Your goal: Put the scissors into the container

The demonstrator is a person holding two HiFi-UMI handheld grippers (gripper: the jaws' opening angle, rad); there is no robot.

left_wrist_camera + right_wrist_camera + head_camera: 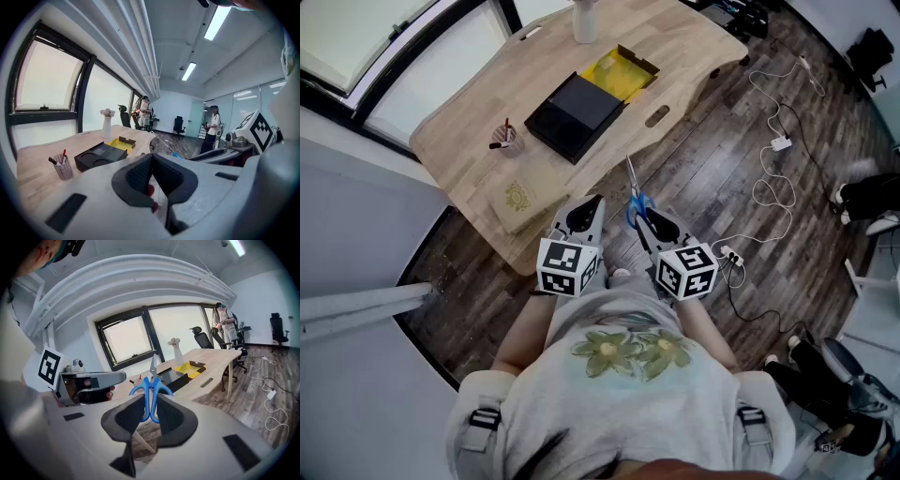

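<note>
My right gripper (642,217) (151,401) is shut on blue-handled scissors (634,192) (151,380), gripping the handles with the blades pointing up and away toward the table. It hovers above the wood floor just off the table's near edge. A mesh pen cup (508,141) (62,166) holding pens stands on the wooden table (469,155), to the left of and beyond both grippers. My left gripper (589,204) (152,157) hangs beside the right one, its jaws together with nothing between them.
On the table sit a black box (575,114), a yellow tray (623,73), a white vase (585,19) and a tan notebook (519,198). Cables (773,187) trail across the floor at right. People (213,126) stand far off.
</note>
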